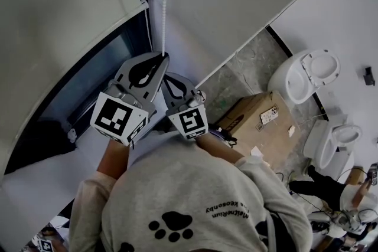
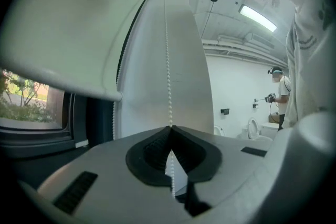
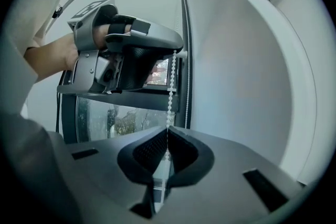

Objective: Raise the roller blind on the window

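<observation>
The white roller blind (image 2: 63,34) hangs partway down over the window (image 2: 31,107), which shows greenery below the blind's bottom bar. A white bead chain (image 2: 167,60) runs down the white wall beside it. My left gripper (image 2: 170,128) is shut on this chain; in the head view its tip (image 1: 163,56) meets the chain (image 1: 165,3). Just beneath it, my right gripper (image 3: 167,131) is shut on the same strand (image 3: 170,92). The chain's second strand (image 2: 116,86) hangs along the blind's edge. The right gripper view shows the left gripper (image 3: 176,51) directly above.
To the right on the floor stand a cardboard box (image 1: 254,118) and two white toilets (image 1: 307,74) (image 1: 333,141). Another person (image 2: 281,97) stands far back in the room. The dark window frame (image 1: 100,68) is to my left.
</observation>
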The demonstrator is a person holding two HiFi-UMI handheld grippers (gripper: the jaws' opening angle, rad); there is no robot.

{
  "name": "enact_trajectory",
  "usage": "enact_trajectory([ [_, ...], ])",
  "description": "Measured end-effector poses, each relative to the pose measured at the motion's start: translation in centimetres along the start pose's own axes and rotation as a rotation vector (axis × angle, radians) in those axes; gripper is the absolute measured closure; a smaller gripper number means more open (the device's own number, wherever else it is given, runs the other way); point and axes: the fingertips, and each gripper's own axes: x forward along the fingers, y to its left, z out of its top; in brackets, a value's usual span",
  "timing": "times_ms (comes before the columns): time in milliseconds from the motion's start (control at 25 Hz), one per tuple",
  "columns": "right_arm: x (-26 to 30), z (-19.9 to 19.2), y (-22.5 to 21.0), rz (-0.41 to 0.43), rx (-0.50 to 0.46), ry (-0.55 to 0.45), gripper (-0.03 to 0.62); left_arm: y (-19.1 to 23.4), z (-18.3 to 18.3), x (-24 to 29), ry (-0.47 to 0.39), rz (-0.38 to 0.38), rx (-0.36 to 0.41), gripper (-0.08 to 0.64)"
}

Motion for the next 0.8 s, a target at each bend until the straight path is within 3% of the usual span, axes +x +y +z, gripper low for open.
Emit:
enact_trajectory([
  [280,0.2,-2.9,0.6,-0.002,-0.004,-0.007,0.581,0.5,-3.1,-0.2,-0.026,0.033,0.014,0.552],
  [520,0.1,-5.7,0.7,-0.056,-0.007,0.016,0.581,-0.1,-5.7,-0.1,-0.012,0.026,0.013,0.552],
  [680,-0.5,-7.3,0.9,-0.054,-0.005,0.027,0.581,-0.7,-7.4,-0.4,0.002,0.007,-0.028,0.552],
  [800,-0.9,-8.0,1.3,-0.049,0.004,0.04,0.581,-1.1,-8.1,-0.7,0.0,0.018,0.002,0.552],
])
